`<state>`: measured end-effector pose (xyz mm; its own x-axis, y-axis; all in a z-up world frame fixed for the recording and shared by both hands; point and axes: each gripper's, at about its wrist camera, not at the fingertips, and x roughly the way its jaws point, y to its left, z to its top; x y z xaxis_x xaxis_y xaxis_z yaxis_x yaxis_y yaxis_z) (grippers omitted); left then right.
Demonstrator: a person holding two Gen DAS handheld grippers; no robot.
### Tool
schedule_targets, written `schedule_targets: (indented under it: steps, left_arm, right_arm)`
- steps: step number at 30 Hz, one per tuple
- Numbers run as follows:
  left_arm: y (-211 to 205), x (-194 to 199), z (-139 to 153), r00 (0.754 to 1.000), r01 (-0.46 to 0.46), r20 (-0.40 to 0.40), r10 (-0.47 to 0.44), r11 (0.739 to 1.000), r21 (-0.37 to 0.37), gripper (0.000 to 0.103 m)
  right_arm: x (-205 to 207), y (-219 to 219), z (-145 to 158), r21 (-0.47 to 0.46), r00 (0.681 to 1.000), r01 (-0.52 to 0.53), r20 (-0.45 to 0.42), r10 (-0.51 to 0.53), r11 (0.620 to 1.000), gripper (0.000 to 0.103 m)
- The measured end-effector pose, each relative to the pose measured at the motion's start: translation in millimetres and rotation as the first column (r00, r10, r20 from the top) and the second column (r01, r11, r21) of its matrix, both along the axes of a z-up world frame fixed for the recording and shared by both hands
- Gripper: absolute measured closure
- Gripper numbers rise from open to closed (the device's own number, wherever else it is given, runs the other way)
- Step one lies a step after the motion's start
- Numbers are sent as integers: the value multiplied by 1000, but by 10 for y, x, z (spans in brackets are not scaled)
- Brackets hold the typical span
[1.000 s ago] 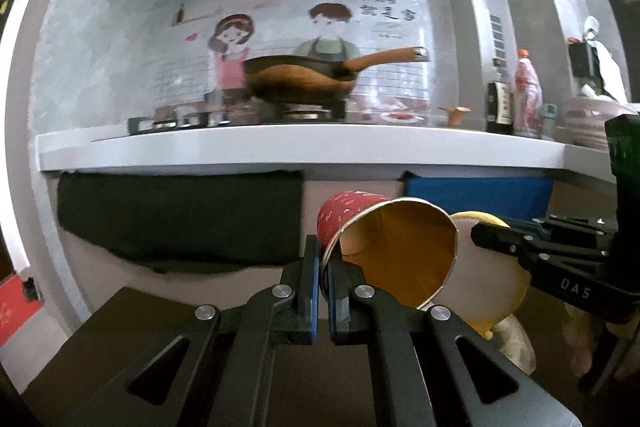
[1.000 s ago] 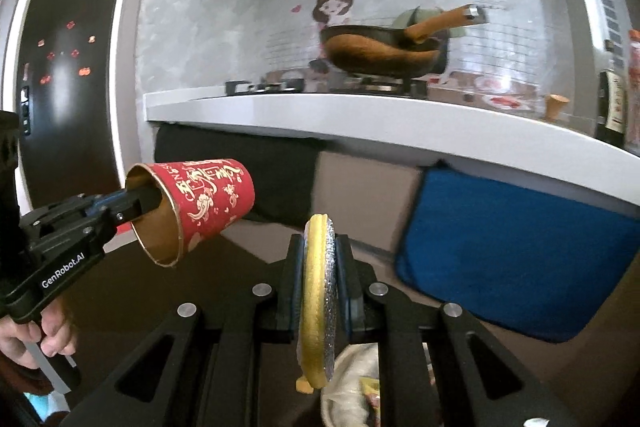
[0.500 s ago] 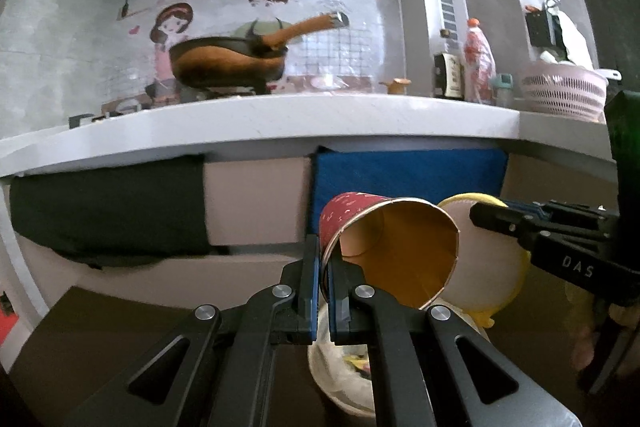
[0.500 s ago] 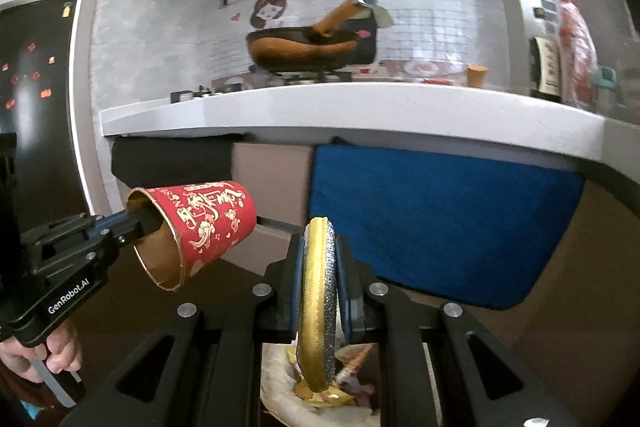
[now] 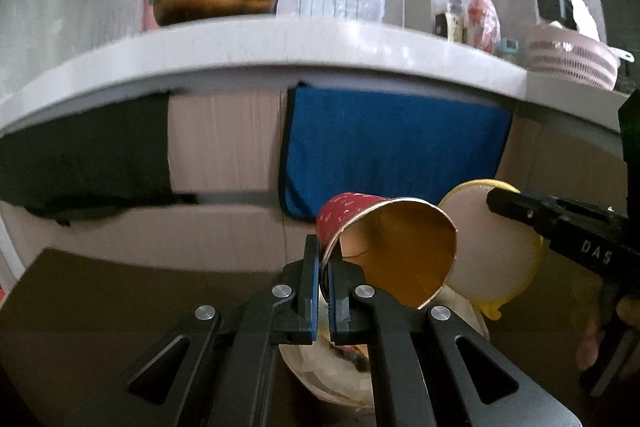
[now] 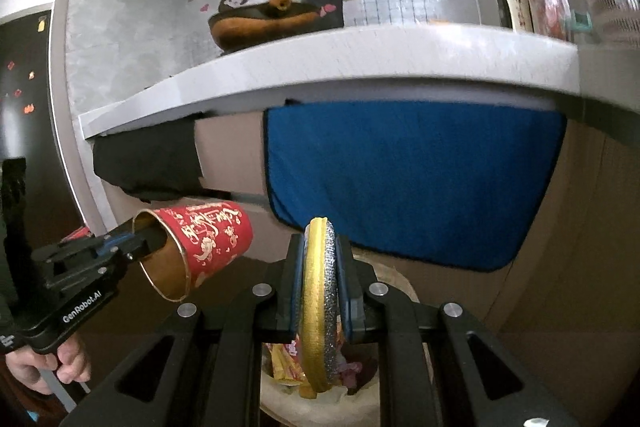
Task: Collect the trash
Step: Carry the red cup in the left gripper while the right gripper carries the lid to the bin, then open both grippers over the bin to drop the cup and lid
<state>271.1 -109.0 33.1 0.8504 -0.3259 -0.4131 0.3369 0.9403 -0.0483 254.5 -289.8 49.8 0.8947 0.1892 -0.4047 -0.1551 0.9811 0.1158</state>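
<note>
One cup (image 5: 384, 243), one lid (image 6: 318, 301), one bin (image 6: 394, 277)

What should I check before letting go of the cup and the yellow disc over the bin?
1. Left gripper pinching the red paper cup by its rim: ok.
2. Right gripper clamped on the yellow disc, held edge-on: ok.
3. Trash bin under the right gripper, disc hanging over its opening: ok.
4. Bin under the left gripper: ok, though the cup's mouth tips right, toward the disc.
5. Cup empty: ok, only bare brown lining shows.
6. Room left in the bin: cannot tell; wrappers already lie inside.
</note>
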Motion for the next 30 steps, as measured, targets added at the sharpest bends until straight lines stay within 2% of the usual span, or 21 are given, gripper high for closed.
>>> schedule_targets:
  steps: [6,14,26,29,30]
  left_arm:
    - [-4,173,-246,998,0,-62,0,1000,1,100]
    - [-22,359,-424,994,6,-109,-7,1000,-7,100]
    - [-62,611,-646,985,29,-167,-40,997,-71,100]
    - [-53,654,-656,985,31,-166,-48,994,-101,95]
    - [-41,648,-645,987,26,-153,-43,993,-112,88]
  right_arm:
    - [171,-42,-201,25,999,4,-48,-2,1000,89]
    - [333,-58,-409,35,996,12,-93,-9,999,89]
    - [556,-136,-747,34,984,62,-166,-55,997,88]
    - [570,-174,-776,66,983,78,-171,-66,995,86]
    - [568,-185,-782,73,982,84,-175,-70,994,82]
